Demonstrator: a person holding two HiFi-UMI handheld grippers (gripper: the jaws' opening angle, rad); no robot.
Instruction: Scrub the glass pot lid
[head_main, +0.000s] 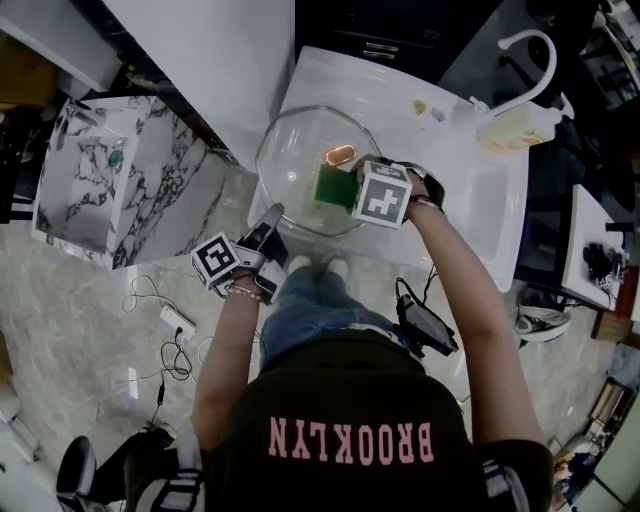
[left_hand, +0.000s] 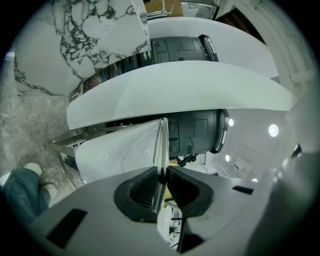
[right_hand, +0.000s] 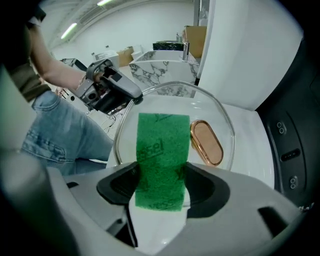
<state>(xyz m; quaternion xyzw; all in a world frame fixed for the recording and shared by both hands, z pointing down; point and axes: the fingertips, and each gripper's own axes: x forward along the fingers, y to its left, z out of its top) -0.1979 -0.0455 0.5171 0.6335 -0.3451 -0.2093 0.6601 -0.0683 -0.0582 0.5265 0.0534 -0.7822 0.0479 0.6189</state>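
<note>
The round glass pot lid with a copper oval handle is held tilted above a white worktop. My left gripper is shut on the lid's near-left rim; in the left gripper view that rim runs edge-on between the pads of the left gripper. My right gripper is shut on a green scouring pad. In the right gripper view the pad lies flat against the lid's glass just left of the handle, gripped by the right gripper.
The white worktop carries a curved white tap and a pale yellow container at the back right. A marble-patterned basin stands to the left. Cables lie on the stone floor.
</note>
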